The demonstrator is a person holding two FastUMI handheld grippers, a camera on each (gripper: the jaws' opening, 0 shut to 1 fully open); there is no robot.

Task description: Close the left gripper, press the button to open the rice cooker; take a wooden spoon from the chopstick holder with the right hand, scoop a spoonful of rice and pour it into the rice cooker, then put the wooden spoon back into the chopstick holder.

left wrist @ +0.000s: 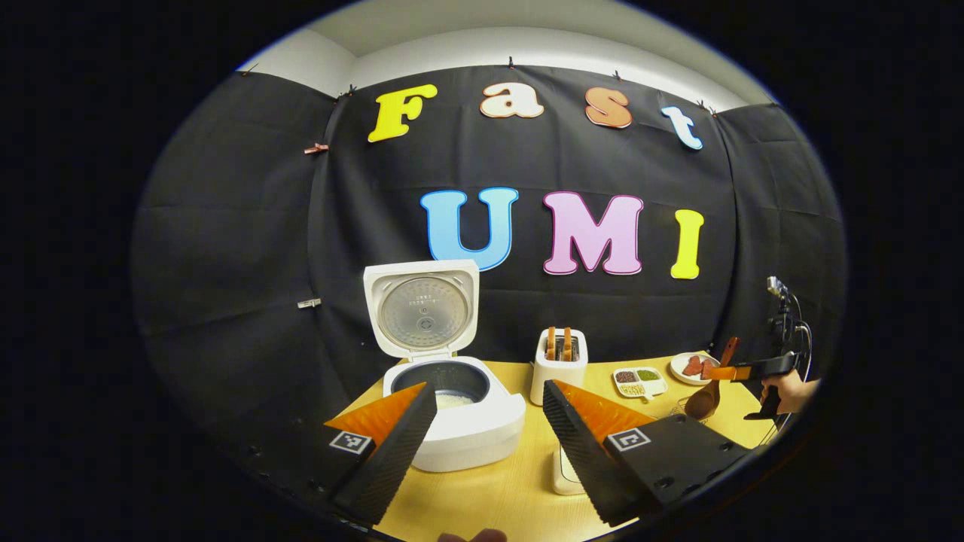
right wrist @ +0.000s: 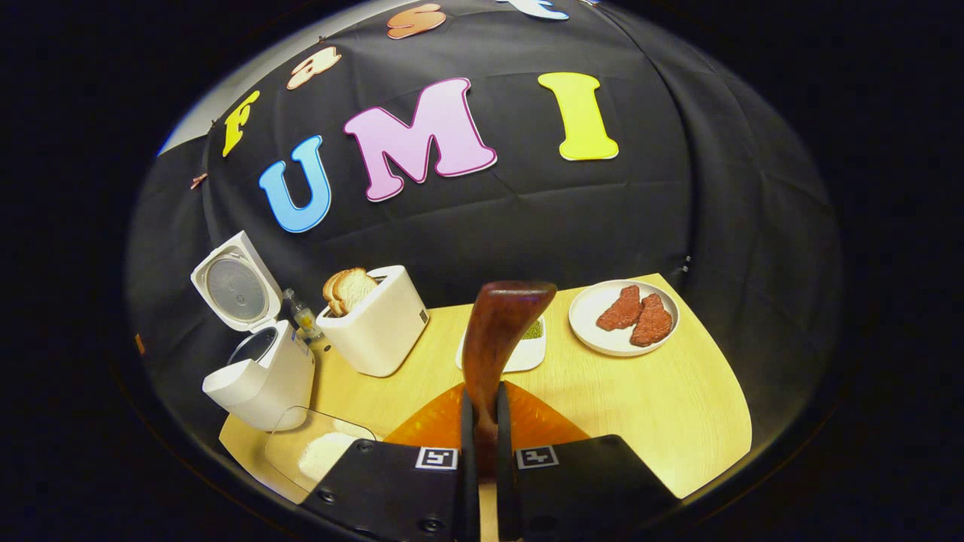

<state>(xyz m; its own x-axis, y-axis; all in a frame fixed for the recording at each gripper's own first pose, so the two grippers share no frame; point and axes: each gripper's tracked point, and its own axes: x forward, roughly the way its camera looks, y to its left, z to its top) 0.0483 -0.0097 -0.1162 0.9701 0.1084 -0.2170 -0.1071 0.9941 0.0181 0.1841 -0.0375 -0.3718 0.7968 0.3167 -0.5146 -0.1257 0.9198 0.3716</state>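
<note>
Leftmost, in the left gripper view: rice cooker [left wrist: 456,410], white, lid up and standing upright at the back, dark inner pot exposed with a pale layer at its bottom. It stands on the yellow wooden table [left wrist: 489,489].
Left hand-held gripper [left wrist: 489,444]: fingers apart, nothing between them, hovering in front of the cooker.
Next right: white toaster [left wrist: 559,365] with two bread slices upright in its slots.
Next: small divided dish [left wrist: 640,382] of mixed grains, lying flat.
Next: white plate [left wrist: 689,366] with reddish meat pieces.
Far right: right hand-held gripper [left wrist: 727,373], held by a hand [left wrist: 787,391], carrying the wooden spoon [left wrist: 708,395] with bowl end hanging down over a wire holder [left wrist: 678,410] that is partly hidden.

In the right gripper view: clear container of rice [right wrist: 320,452], near the cooker's base, at the table's front edge.
Right hand-held gripper [right wrist: 482,421]: fingers clamped together on the spoon's handle, which rises upright between them.
</note>
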